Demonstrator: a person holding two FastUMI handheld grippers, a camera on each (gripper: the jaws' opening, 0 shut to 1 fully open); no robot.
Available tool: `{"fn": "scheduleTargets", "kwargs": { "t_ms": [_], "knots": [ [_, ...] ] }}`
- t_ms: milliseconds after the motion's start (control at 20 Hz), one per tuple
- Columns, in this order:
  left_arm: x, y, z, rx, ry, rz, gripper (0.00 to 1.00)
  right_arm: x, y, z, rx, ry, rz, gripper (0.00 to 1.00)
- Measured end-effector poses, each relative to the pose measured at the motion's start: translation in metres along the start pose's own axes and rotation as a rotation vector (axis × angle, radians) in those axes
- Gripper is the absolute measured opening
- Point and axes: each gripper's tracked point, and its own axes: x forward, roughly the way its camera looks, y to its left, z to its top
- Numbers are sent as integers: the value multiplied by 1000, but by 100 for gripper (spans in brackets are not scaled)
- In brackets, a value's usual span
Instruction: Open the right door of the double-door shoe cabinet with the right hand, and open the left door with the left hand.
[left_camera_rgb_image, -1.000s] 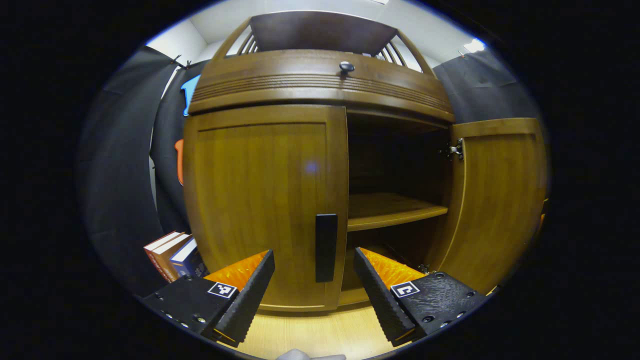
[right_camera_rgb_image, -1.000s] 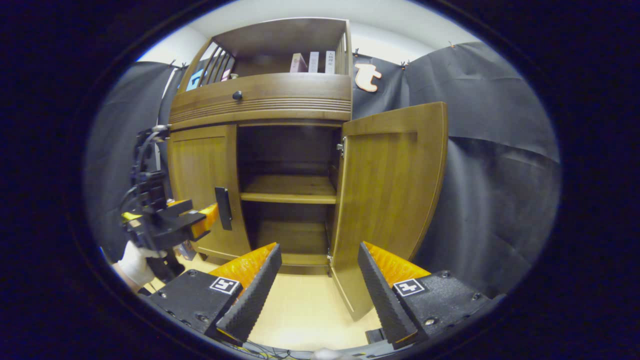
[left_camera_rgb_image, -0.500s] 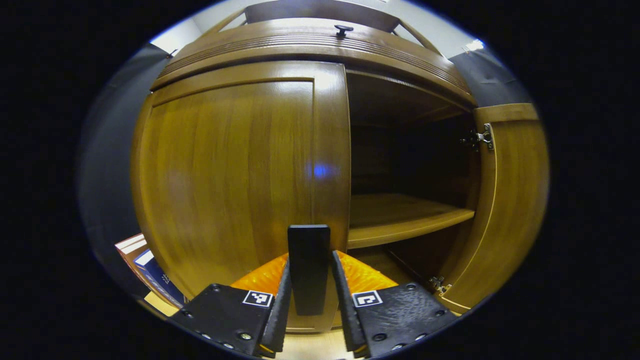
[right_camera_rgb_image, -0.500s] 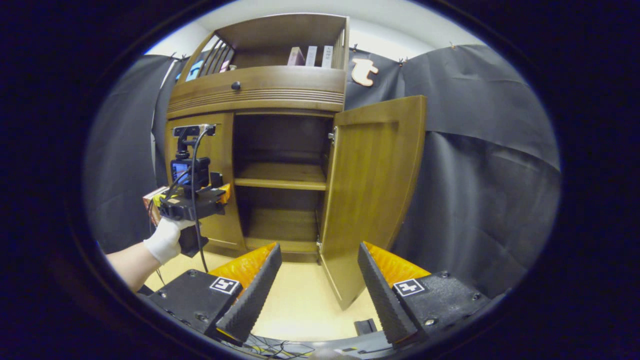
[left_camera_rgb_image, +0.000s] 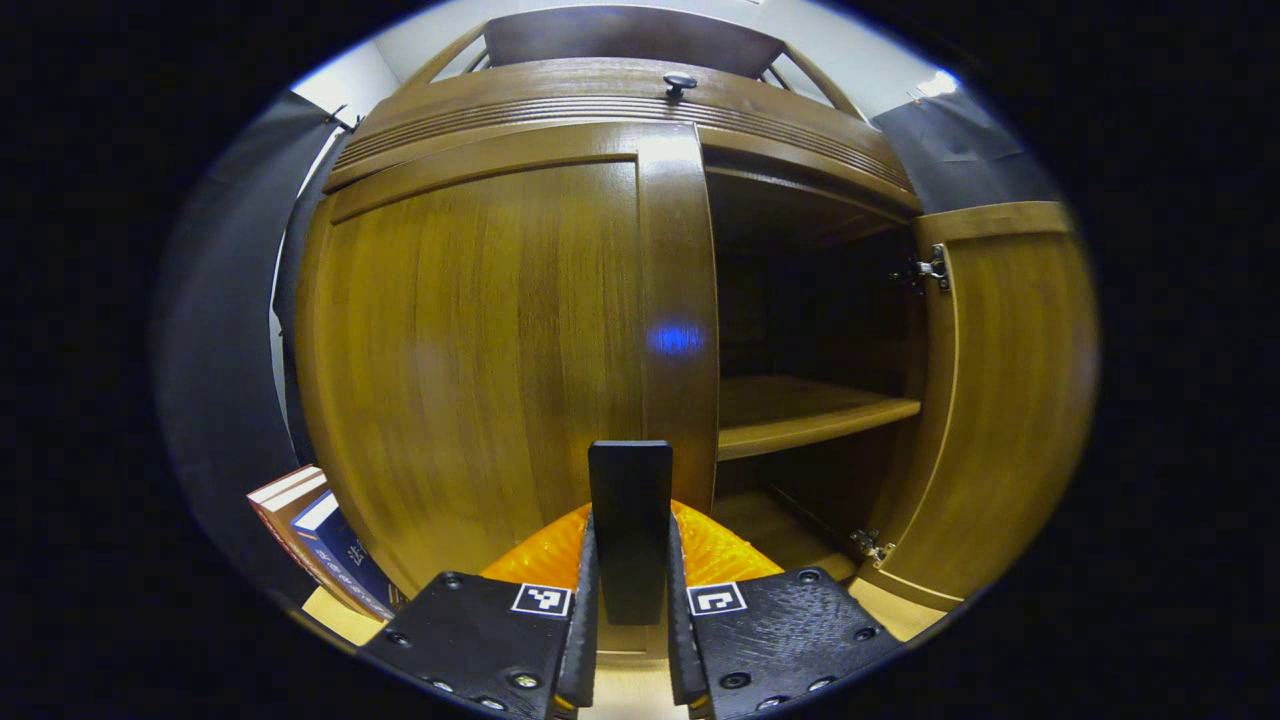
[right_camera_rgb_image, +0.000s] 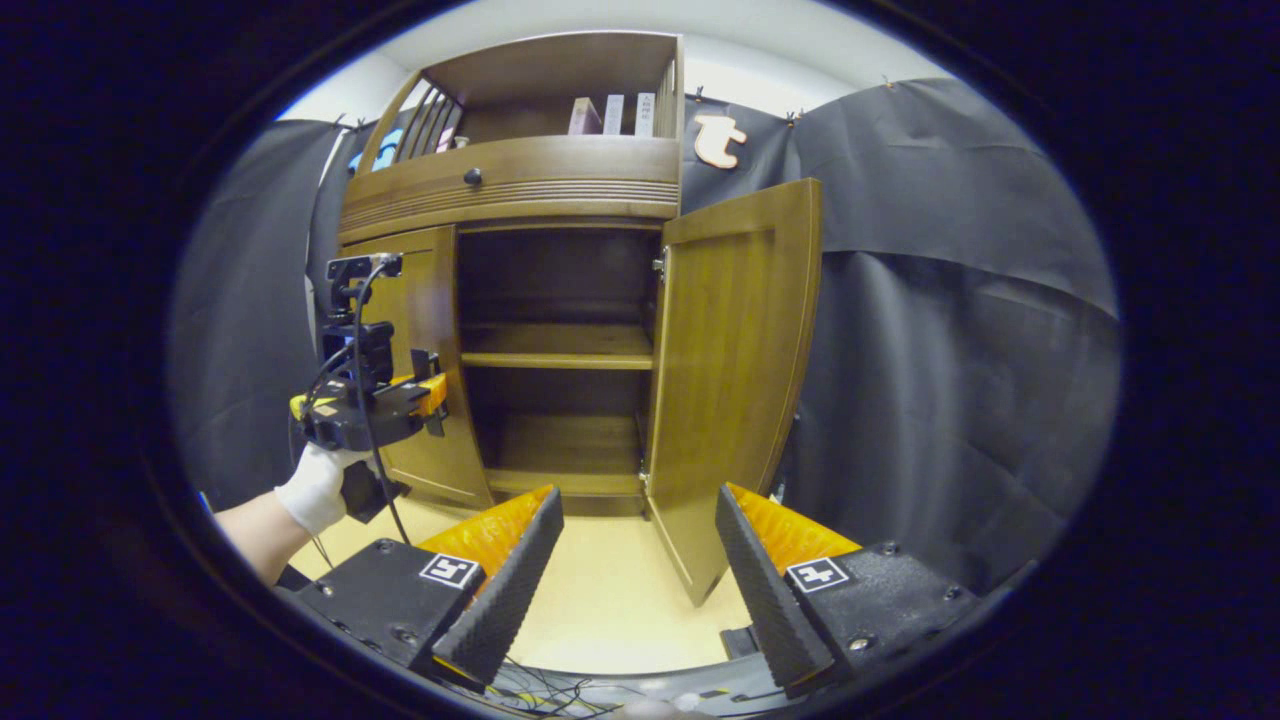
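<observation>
Left gripper (left_camera_rgb_image: 630, 640) clenched on the left door (left_camera_rgb_image: 480, 350) handle (left_camera_rgb_image: 630, 525). Right door (right_camera_rgb_image: 735, 370) swung open. Right gripper (right_camera_rgb_image: 640, 590) fingers released, holding nothing.

- Nothing properly readable anywhere, tbh.
- Square black-and-white marker (left_camera_rgb_image: 541, 599) on each finger block of the left gripper (left_camera_rgb_image: 631, 515): just a blocky pattern, no letters or numbers.
- Same sort of marker squares (right_camera_rgb_image: 447, 570) on the right gripper (right_camera_rgb_image: 637, 492), again pattern only.
- Low books (left_camera_rgb_image: 320, 540) at the bottom left of the left gripper view: some print on the spines, too small and blurry to make out.
- Shelf books (right_camera_rgb_image: 612, 114) up top in the right gripper view: spines way too far off to read.
</observation>
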Motion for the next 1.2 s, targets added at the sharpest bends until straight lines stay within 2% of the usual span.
{"fn": "scheduleTargets", "kwargs": {
  "t_ms": [250, 600, 1050, 1100, 1150, 1200],
  "knots": [
    [-51, 13, -2, 31, 6, -28, 28, -9, 5, -15, 23, 17, 32, 97],
    [-107, 42, -8, 24, 26, 28, 28, -17, 12, -24, 38, 34, 74, 97],
    [-137, 67, -12, 20, 47, 72, 27, -16, 4, -26, 79, 38, 94, 97],
    [-140, 69, -13, 11, 49, 76, 35, -16, 5, -27, 80, 40, 98, 97],
    [-142, 71, -12, 7, 45, 80, 27, -16, 6, -28, 78, 41, 101, 97],
    [-155, 75, -11, 4, 49, 86, 27, -14, 7, -28, 73, 44, 106, 97]
  ]
}}
